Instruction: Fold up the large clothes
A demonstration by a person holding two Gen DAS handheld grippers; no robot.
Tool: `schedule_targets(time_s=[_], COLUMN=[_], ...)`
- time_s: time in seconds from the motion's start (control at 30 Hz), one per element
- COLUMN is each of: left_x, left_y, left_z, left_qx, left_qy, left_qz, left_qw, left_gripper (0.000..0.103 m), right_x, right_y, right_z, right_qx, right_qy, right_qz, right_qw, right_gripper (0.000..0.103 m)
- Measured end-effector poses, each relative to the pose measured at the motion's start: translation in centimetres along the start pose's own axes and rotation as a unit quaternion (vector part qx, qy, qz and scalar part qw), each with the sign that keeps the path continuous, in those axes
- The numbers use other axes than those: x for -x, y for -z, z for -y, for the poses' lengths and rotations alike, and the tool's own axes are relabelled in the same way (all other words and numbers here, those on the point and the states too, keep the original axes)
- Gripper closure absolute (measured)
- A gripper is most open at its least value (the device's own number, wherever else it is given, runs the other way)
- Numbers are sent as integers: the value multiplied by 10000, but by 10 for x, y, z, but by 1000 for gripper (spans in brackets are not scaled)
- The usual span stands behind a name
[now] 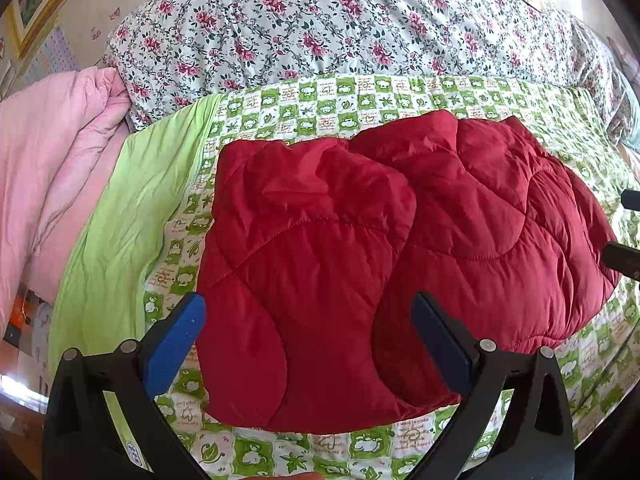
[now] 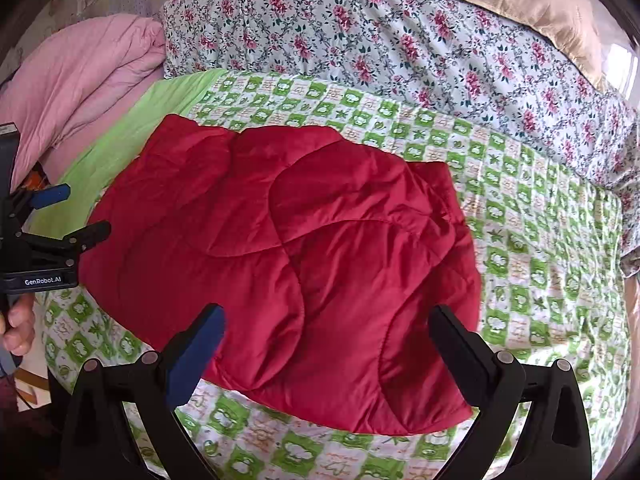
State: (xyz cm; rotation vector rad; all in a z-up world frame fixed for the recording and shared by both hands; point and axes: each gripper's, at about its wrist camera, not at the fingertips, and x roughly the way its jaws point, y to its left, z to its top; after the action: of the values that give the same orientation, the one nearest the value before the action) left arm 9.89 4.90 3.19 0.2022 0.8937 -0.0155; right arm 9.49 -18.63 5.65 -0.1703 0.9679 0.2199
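A red quilted padded garment (image 1: 360,248) lies folded into a compact bundle on the green-and-white patterned bedsheet (image 1: 304,108); it also shows in the right wrist view (image 2: 288,256). My left gripper (image 1: 308,312) is open and empty, held above the garment's near left part, blue pads spread wide. My right gripper (image 2: 326,320) is open and empty above the garment's near right part. The left gripper also shows at the left edge of the right wrist view (image 2: 76,212), open, beside the garment's left edge. The right gripper's fingertips (image 1: 624,256) peek in at the right edge of the left wrist view.
A floral duvet (image 1: 320,28) is heaped along the back of the bed. A pink quilt (image 1: 52,168) lies at the left, next to a plain green sheet edge (image 1: 120,232). A beige blanket (image 2: 520,0) sits at the far right back. The bed's near edge lies just below the grippers.
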Motion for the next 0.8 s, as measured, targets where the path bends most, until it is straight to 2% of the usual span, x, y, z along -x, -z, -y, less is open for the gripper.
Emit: schedule_targets(time_s=[0.8], left_x=[1], left_y=[-2], left_z=[-2], left_qx=[112], left_qy=[148], left_qz=[45], left_qw=[9998], left_gripper=[0], right_x=[-6], right_y=[-6], right_z=[-2], right_qx=[-116], right_qy=[-210], right_qz=[-22], right_qw=[9997], right_gripper=[1])
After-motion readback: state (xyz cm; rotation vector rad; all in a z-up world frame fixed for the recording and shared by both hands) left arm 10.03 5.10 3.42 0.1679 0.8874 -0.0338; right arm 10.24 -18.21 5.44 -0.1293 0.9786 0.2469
